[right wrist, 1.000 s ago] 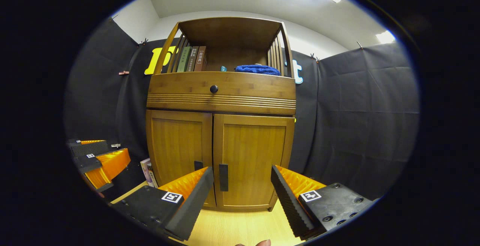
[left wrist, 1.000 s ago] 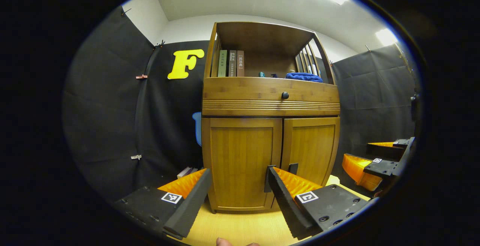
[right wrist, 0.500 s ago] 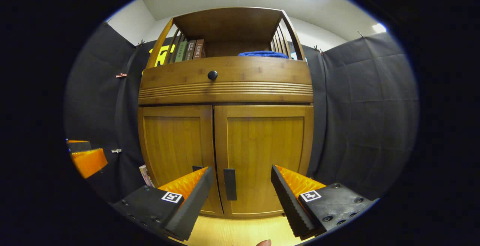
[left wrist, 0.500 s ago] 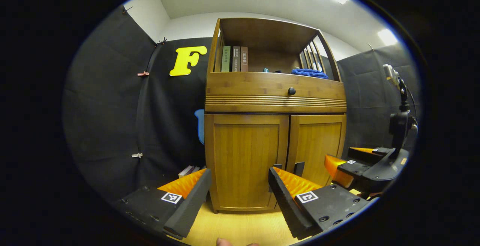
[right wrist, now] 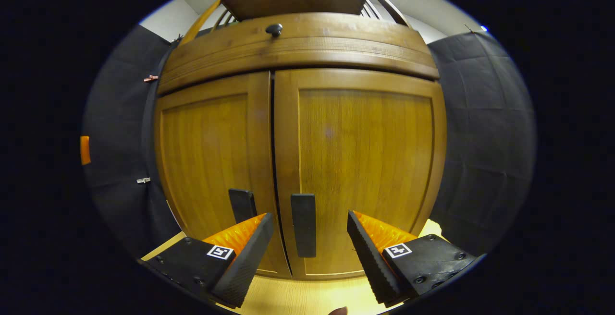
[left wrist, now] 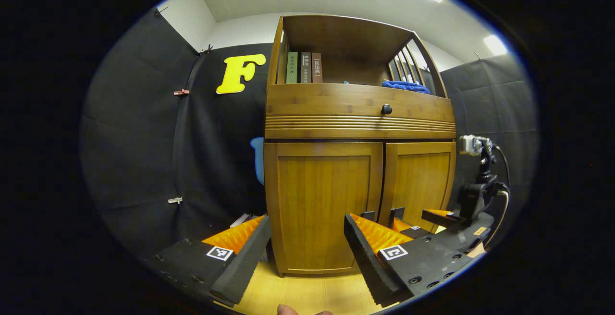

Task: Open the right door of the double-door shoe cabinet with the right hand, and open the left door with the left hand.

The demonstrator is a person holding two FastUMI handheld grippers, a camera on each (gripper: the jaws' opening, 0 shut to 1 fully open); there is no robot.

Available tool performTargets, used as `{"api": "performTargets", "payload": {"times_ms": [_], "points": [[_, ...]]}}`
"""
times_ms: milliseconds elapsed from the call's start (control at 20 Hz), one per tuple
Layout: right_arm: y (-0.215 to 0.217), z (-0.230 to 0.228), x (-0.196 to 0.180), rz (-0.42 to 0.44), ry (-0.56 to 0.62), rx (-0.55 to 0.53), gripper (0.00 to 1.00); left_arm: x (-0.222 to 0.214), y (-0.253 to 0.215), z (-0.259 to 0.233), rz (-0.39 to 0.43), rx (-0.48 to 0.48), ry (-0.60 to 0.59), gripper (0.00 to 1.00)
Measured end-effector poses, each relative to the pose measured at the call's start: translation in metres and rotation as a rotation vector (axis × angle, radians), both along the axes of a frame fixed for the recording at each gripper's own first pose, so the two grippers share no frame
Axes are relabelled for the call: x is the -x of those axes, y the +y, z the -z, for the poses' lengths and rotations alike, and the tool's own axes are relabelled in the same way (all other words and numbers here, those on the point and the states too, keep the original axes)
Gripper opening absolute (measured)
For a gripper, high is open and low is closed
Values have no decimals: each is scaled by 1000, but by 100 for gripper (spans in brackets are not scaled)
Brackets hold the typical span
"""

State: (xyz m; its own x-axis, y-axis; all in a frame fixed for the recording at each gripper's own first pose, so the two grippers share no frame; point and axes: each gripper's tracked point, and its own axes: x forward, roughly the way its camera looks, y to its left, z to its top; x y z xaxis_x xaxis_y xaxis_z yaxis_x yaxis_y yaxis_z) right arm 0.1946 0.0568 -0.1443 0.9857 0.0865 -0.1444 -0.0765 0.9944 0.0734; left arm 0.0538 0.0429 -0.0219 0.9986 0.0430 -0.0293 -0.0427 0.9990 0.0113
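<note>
Wide-open right claw (right wrist: pixel 310 238) flanking right door handle (right wrist: pixel 303 224).

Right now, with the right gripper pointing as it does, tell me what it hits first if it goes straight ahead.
Most likely the right door's handle, which stands between the open fingers of the right gripper, with the right door behind it. Both doors look shut. How near it is, the picture cannot settle.

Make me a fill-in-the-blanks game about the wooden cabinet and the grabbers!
1. Both cabinet doors are ____.
2. The right gripper has its fingers spread on either side of the right door's ____.
3. On the top shelf, beside the books, lies a folded cloth coloured ____.
4. The drawer has one round ____.

Missing words: closed; handle; blue; knob
</note>
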Motion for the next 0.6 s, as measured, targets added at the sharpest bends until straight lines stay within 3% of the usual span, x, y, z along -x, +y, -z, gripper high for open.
{"api": "performTargets", "payload": {"times_ms": [150,250,300,400,450,500,550,600], "points": [[1,23,-21,9,32,-1,95,-1,9,4,-13,-4,8,95],[2,25,-31,14,26,-8,79,-4,15,8,-20,-20,14,95],[6,23,-36,14,18,-17,60,-3,18,9,-21,-23,18,95],[11,20,-37,20,8,-10,61,-4,22,10,-21,-18,21,96],[14,25,-42,23,8,5,43,-4,23,8,-22,-15,20,96],[13,26,-38,30,13,24,34,-3,24,8,-21,-14,19,95],[12,28,-45,41,18,28,40,-3,25,7,-20,-14,17,94],[12,27,-44,43,10,20,34,-2,25,7,-17,-15,15,93]]}}
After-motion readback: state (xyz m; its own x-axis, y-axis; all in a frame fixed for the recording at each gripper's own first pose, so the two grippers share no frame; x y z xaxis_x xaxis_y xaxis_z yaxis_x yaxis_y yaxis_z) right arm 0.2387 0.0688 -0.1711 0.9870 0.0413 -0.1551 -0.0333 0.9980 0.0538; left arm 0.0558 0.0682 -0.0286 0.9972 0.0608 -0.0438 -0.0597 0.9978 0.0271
